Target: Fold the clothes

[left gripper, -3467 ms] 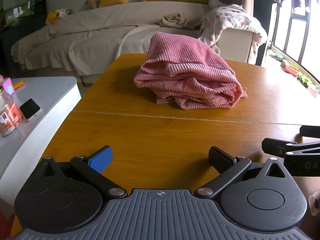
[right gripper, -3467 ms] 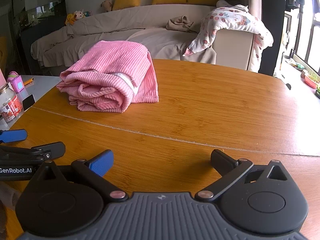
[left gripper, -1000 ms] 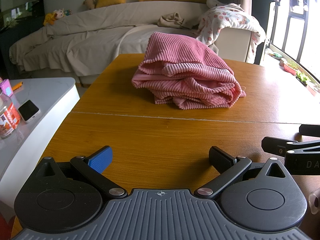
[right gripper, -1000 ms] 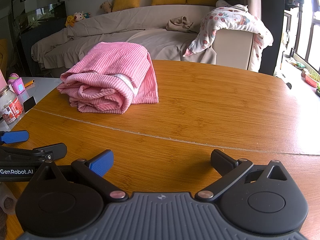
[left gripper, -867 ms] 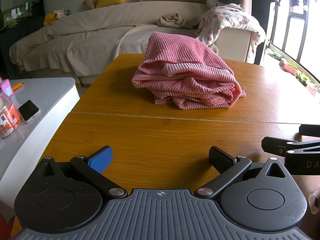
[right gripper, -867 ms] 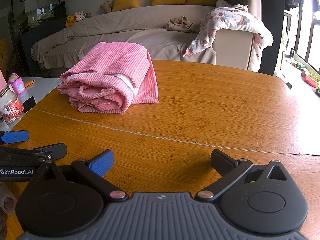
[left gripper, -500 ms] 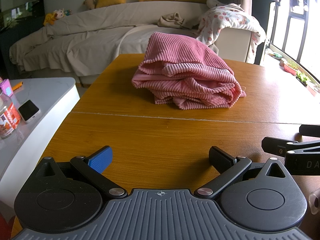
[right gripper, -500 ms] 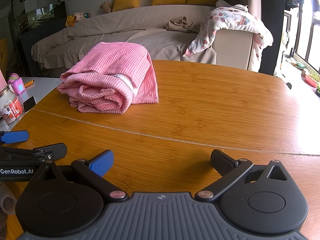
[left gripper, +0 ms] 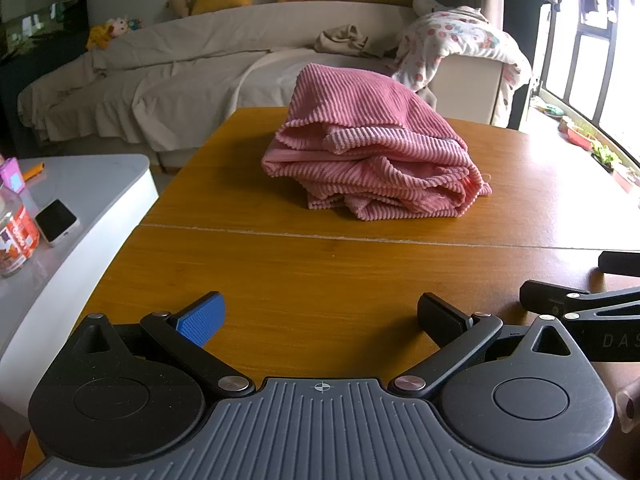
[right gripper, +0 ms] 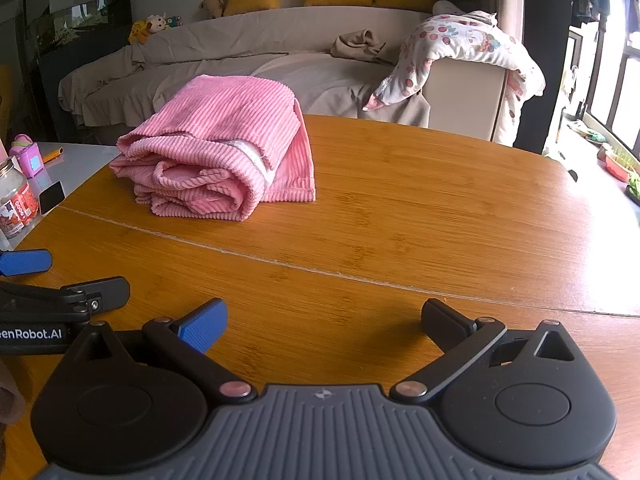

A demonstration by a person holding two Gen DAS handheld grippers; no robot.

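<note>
A pink ribbed garment (left gripper: 372, 160) lies folded in a thick bundle on the far half of the wooden table (left gripper: 320, 280); it also shows in the right wrist view (right gripper: 220, 152) at the left. My left gripper (left gripper: 320, 318) is open and empty, low over the table's near edge, well short of the bundle. My right gripper (right gripper: 324, 324) is open and empty too, beside the left one. The right gripper's fingers (left gripper: 560, 296) show at the right edge of the left wrist view, and the left gripper's fingers (right gripper: 80, 292) at the left edge of the right wrist view.
A white side table (left gripper: 80, 208) stands left of the wooden table with a jar (left gripper: 14, 236), a phone (left gripper: 56, 222) and a small purple item (left gripper: 12, 174). A covered sofa (left gripper: 200, 68) with yellow cushions and a patterned blanket (left gripper: 460, 40) lies beyond. A window is at the right.
</note>
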